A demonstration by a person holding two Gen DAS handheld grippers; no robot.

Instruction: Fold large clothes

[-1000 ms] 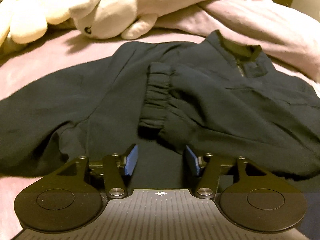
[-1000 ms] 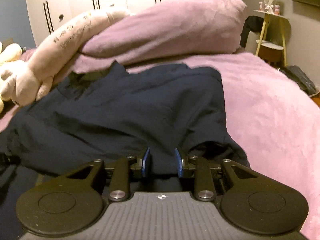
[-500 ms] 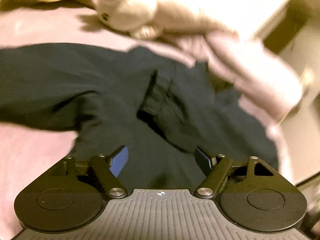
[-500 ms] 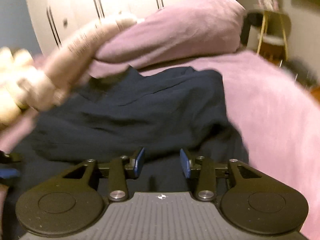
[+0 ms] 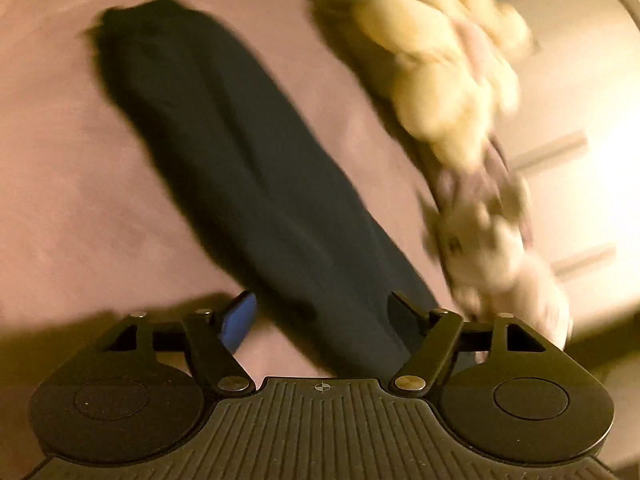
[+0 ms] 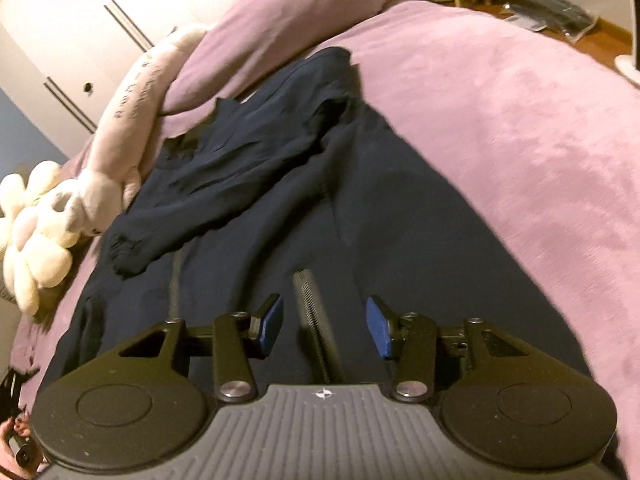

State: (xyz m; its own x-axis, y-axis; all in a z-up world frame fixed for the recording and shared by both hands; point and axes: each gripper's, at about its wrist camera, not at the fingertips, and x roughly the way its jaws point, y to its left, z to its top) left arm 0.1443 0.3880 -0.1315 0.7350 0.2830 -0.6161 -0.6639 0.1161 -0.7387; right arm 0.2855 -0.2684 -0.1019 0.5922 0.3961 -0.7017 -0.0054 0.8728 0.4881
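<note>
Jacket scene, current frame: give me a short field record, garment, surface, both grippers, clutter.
garment: dark jacket, spread on the bed, zipper facing up
sleeve: one sleeve folded across the front, cuff toward the plush
surface: pink blanket
left gripper: open, over a long dark part of the jacket, holding nothing; view blurred
right gripper: open, fingers either side of the zipper, holding nothing
clutter: plush toy, pink pillow
</note>
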